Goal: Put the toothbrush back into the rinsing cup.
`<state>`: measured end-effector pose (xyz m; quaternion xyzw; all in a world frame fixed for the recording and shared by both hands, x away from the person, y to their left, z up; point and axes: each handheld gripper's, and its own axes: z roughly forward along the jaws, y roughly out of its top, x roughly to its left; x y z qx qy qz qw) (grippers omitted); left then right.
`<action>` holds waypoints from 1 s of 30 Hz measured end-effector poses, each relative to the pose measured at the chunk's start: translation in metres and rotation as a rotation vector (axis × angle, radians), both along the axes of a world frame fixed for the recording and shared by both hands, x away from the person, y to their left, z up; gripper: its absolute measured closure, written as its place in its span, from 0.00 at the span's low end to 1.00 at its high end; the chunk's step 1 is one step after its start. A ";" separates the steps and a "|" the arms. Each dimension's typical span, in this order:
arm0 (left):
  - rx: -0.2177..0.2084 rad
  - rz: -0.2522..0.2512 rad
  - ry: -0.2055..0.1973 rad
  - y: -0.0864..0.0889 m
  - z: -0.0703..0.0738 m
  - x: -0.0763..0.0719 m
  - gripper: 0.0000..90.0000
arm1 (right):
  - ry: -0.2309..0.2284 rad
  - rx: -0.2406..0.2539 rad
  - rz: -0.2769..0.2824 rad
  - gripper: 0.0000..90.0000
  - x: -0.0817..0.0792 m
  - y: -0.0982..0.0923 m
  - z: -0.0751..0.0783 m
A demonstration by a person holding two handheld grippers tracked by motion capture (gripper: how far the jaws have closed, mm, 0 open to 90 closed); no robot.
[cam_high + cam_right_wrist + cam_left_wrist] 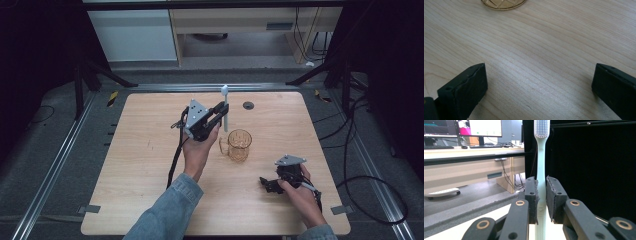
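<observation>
A pale mint toothbrush (225, 107) stands upright above the wooden table (150, 150), bristle head up, with my left gripper (218, 112) shut on its handle. In the left gripper view the toothbrush (541, 165) rises between the two black pads (532, 200), clamped at its lower handle. Just below and right of it an amber glass mug (238, 145) with a handle sits on the table. My right gripper (266, 184) rests low at the front right, open, jaws spread wide over bare wood. The mug's base (503, 3) shows at the top of the right gripper view.
A small round dark grommet (248, 105) is set into the table near the far edge. Black cables trail from both grippers. Metal frame rails run along both sides of the table, and cabinets stand beyond the far edge.
</observation>
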<state>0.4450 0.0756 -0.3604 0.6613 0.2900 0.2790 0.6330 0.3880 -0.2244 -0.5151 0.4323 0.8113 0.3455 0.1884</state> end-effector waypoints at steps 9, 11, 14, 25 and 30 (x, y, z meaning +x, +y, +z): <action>-0.010 0.006 0.025 0.003 -0.014 0.005 0.88 | -0.001 -0.002 0.005 0.01 0.000 0.000 0.000; -0.011 0.005 0.029 0.003 -0.018 0.006 0.88 | -0.001 -0.001 0.006 0.01 0.000 0.000 0.000; -0.007 0.008 0.032 0.003 -0.022 0.006 0.88 | -0.001 -0.001 0.008 0.01 0.000 0.000 0.000; 0.001 0.010 0.047 0.002 -0.039 0.007 0.88 | 0.000 -0.002 0.010 0.01 0.000 0.000 0.000; -0.009 -0.002 0.058 0.004 -0.042 0.008 0.88 | 0.001 -0.002 0.011 0.01 0.000 0.000 0.000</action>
